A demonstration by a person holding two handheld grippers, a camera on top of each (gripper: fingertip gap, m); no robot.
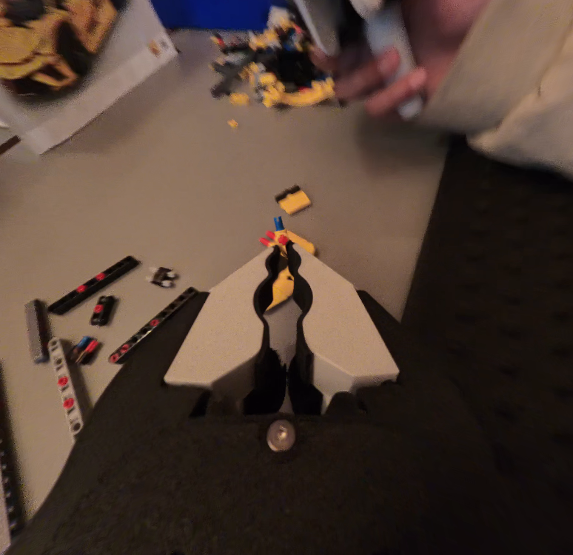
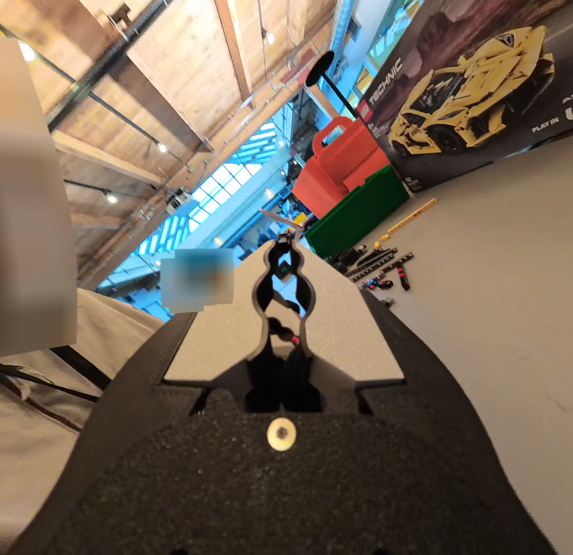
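Left wrist view: black beams (image 1: 93,284) beside tongs (image 1: 280,248).

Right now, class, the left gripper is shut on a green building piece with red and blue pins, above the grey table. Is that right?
Not quite: the building piece in the left gripper is yellow, not green, as the left wrist view shows. The red and blue pins and the grey table are right.

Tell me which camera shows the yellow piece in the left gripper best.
The left wrist view: the yellow piece sits clamped between the left gripper fingers, its red and blue pegs poking past the tips. The right wrist view does not show it, only the right gripper pinching a small dark part.
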